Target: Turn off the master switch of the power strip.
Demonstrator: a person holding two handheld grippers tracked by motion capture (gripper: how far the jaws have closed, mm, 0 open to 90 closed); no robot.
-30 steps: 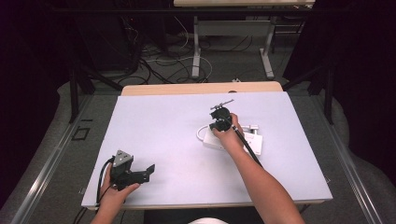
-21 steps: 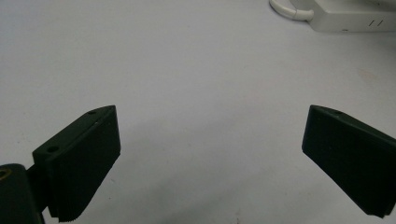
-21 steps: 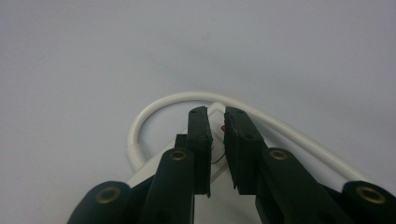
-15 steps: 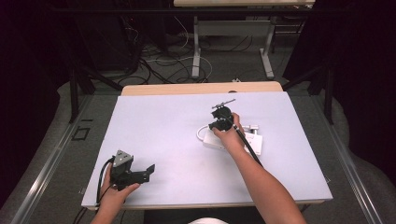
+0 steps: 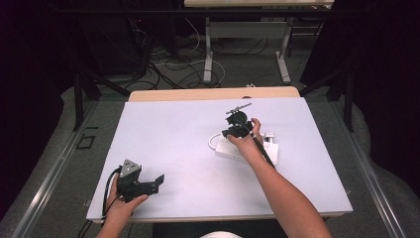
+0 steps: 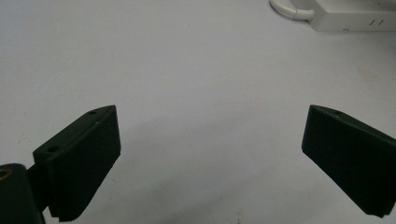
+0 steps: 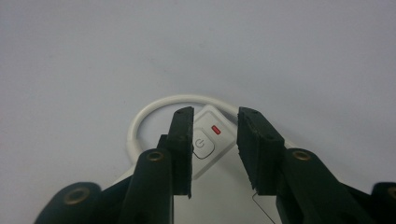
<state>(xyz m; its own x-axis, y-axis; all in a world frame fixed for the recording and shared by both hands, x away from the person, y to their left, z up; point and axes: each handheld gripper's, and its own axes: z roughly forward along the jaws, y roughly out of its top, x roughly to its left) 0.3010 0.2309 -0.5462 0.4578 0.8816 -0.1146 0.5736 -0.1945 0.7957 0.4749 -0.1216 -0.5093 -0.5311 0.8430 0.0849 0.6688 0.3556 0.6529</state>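
Observation:
A white power strip [image 5: 246,151] lies right of the table's middle, its white cord [image 5: 214,142] looping off its left end. My right gripper [image 5: 233,130] hovers right over that end, pointing down. In the right gripper view its jaws [image 7: 215,140] stand a little apart above the strip's switch end [image 7: 212,161], where a power button [image 7: 203,144] and a red light [image 7: 215,129] show. These jaws have just been opening, and nothing is pressed between them. My left gripper [image 5: 154,181] rests near the front left, open wide over bare table [image 6: 210,158], with the strip [image 6: 355,21] far ahead.
The white tabletop [image 5: 168,134] sits on a tan wooden board [image 5: 198,94] that shows along the far edge. Cables [image 5: 188,57] and metal table legs [image 5: 208,49] lie on the floor beyond. Dark curtains close in both sides.

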